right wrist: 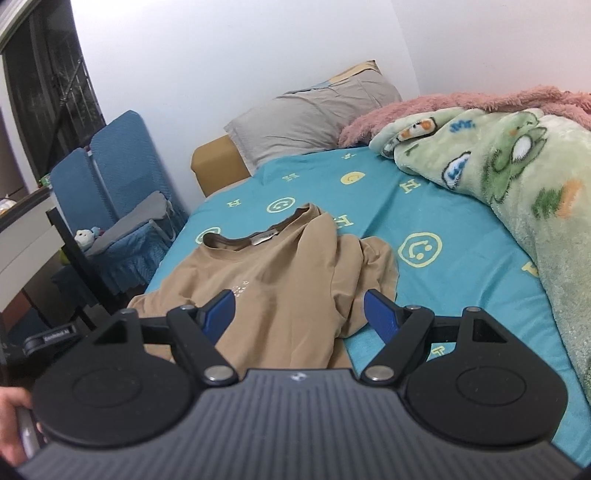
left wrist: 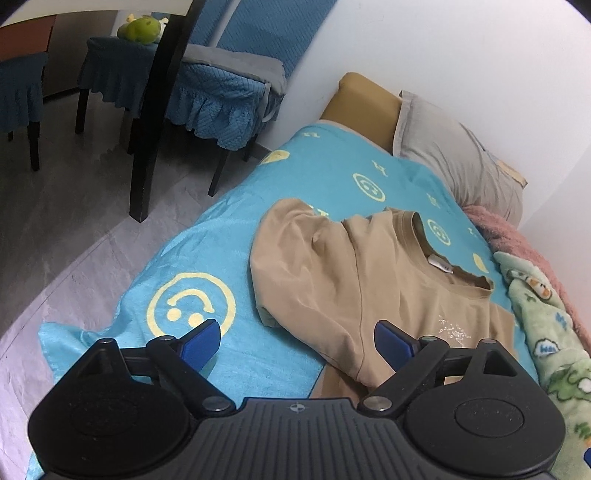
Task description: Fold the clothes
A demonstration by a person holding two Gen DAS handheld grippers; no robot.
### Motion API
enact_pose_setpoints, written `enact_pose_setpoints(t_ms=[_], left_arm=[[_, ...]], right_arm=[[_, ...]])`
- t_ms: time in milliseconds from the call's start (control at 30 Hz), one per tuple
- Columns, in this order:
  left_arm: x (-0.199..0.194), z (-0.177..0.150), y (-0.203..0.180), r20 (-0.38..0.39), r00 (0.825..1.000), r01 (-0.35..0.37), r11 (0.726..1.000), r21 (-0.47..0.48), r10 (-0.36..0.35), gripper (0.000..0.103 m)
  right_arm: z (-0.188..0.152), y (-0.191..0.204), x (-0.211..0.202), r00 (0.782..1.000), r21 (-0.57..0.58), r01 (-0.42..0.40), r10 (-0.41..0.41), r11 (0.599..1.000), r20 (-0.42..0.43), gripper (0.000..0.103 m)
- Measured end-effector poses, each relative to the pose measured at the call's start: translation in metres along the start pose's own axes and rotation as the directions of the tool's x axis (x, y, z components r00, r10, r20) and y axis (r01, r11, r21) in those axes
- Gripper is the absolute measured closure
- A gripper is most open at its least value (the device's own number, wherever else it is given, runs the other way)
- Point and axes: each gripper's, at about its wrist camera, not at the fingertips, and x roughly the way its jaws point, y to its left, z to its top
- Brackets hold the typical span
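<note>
Nearest in the left wrist view, the left claw (left wrist: pixel 297 341) is released, its blue pads (left wrist: pixel 201 341) spread wide and gripping nothing; one pad hangs over the sheet (left wrist: pixel 207 236), the other over the lower part of the shirt (left wrist: pixel 332 273). In the right wrist view the right claw (right wrist: pixel 299 314) is likewise released and empty, with both pads (right wrist: pixel 380 314) above the shirt's (right wrist: pixel 280 269) body. A bit of a hand (right wrist: pixel 13 424) shows at the lower left edge of that view.

The tan shirt lies front up on the bed, on the blue smiley sheet (right wrist: pixel 424 206), with its collar (right wrist: pixel 255 232) toward the head of the bed and a pale print (left wrist: pixel 452 328) on the chest. Both sleeves are bunched and rumpled beside the body, one (left wrist: pixel 295 236) on the floor side, the other (right wrist: pixel 373 258) on the blanket side.

Just beyond the shirt, along the wall side, a green cartoon blanket (right wrist: pixel 517 177) is heaped on the sheet, with a pink fleecy blanket (right wrist: pixel 454 103) behind it. At the head of the bed a grey pillow (right wrist: pixel 314 118) leans on a tan headboard (right wrist: pixel 218 162).

Farther off, beside the bed, stand chairs with blue covers (left wrist: pixel 218 99) on a grey floor (left wrist: pixel 62 221), a dark leg (left wrist: pixel 151 140) crosses in front of them, and a green plush toy (left wrist: pixel 142 27) sits on one chair.
</note>
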Motion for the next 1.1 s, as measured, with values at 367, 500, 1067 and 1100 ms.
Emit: enact_pose_setpoints(t_ms=[367, 500, 1067, 1100], left_arm=[[0.049, -0.006, 0.006, -0.116, 0.977, 0.14, 0.952, -0.273, -0.177, 0.03], [0.066, -0.012, 0.018, -0.039, 0.966, 0.213, 0.874, -0.436, -0.255, 0.032], [0.135, 0.057, 0.01, 0.0, 0.998, 0.06, 0.964, -0.258, -0.062, 0.093], [0.137, 0.065, 0.005, -0.01, 0.999, 0.037, 0.98, -0.197, -0.04, 0.094]], right_arm=[[-0.002, 0.001, 0.01, 0.998, 0.055, -0.036, 0.039, 0.998, -0.05, 0.025], [-0.004, -0.009, 0.021, 0.996, 0.123, -0.039, 0.048, 0.992, -0.077, 0.025], [-0.02, -0.03, 0.082, 0.983, 0.199, 0.001, 0.036, 0.98, -0.181, 0.025], [-0.021, -0.03, 0.085, 0.982, 0.193, 0.002, 0.034, 0.981, -0.186, 0.025]])
